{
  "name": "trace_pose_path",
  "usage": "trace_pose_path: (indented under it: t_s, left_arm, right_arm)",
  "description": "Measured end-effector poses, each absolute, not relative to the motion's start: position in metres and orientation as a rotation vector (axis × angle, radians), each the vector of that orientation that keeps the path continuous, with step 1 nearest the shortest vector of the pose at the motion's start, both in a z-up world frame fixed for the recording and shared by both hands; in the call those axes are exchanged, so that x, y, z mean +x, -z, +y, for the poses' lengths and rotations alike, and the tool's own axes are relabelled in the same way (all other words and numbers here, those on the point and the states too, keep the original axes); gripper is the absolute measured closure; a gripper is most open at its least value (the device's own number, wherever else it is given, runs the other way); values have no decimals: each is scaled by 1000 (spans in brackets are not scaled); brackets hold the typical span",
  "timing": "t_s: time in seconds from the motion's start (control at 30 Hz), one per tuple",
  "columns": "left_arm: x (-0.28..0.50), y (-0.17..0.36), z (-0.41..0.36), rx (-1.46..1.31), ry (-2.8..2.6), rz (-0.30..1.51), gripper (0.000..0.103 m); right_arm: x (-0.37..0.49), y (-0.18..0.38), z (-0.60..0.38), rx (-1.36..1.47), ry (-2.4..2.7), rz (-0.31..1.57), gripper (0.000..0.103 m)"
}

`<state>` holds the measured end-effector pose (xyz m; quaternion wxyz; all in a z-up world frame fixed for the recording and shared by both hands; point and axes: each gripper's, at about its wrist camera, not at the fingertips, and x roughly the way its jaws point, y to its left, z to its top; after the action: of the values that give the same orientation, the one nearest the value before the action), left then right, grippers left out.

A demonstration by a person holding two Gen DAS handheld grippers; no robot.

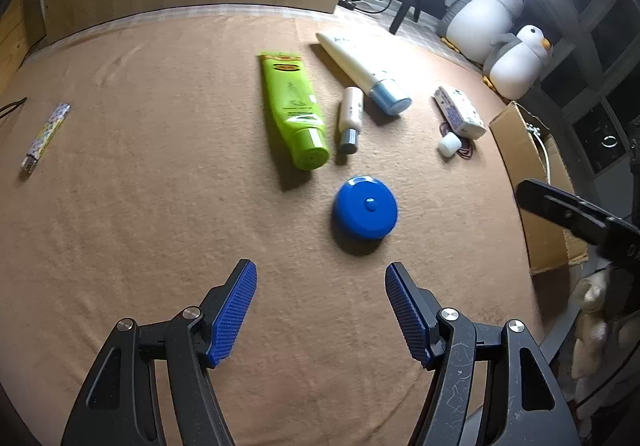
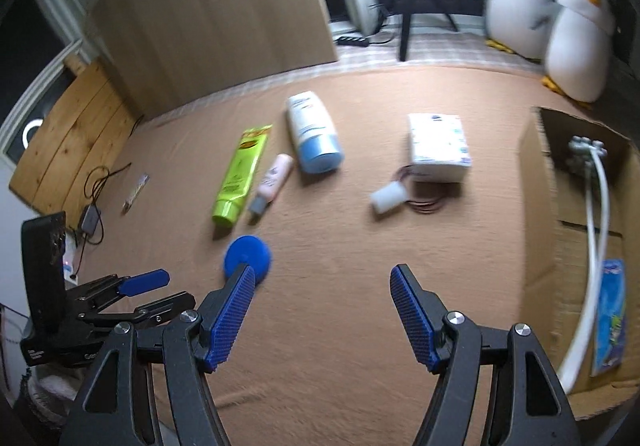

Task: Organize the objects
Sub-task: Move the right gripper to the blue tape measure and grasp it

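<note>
1. Left claw (image 1: 321, 316): jaws wide apart, nothing between, hovering over brown cloth (image 1: 140, 226).
2. Right claw (image 2: 323, 320): also spread apart, empty, hovering low above same cloth, w/ cardboard box (image 2: 536, 205) just to its right.
3. Step in hand, prob: approach before a pick; nothing gripped yet, most items not yet sorted.
4. Nearest target for left claw: blue round lid (image 1: 365, 211), flat on cloth, just ahead and a bit right of centre line. Next move likely calls for going fwd, shifting slightly right, dropping so pads straddle rim, then closing.
5. Low, smooth, domed shape w/ small knob on top; could slip or skate on cloth if gripped too high.
6. Beyond lid: green tube (image 1: 294, 109), cap toward claw; small pink bottle (image 1: 351, 119) just beside it; white tube w/ blue cap (image 1: 362, 67) further back, close to bottle's top end.
7. Right of those: white packet (image 1: 460, 111), small white cap (image 1: 449, 144) and thin red loop next to it.
8. Far left, well apart: patterned stick-shaped pack (image 1: 46, 137).
9. Box already holds white hose (image 2: 592, 238) and blue packet (image 2: 610, 314); looks like drop-off spot.
10. In the way: nothing between left claw and lid; green tube near enough to nudge if overshooting.
11. Two plush penguins (image 2: 544, 5) at back edge, clear of work.
</note>
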<state>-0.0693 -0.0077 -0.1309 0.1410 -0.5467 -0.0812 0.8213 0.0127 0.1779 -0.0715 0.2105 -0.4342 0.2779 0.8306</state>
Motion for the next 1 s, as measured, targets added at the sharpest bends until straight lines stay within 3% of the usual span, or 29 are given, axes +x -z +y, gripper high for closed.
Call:
trace_pose_path:
  t_s: [0.33, 1.0]
  left_arm:
    - [-64, 132, -30, -1584, -2382, -259, 33]
    - [-47, 140, -79, -1636, -2411, -320, 33]
  right_arm:
    - [-22, 92, 160, -1287, -2332, 761, 36]
    - [-84, 135, 110, -1384, -2319, 426, 36]
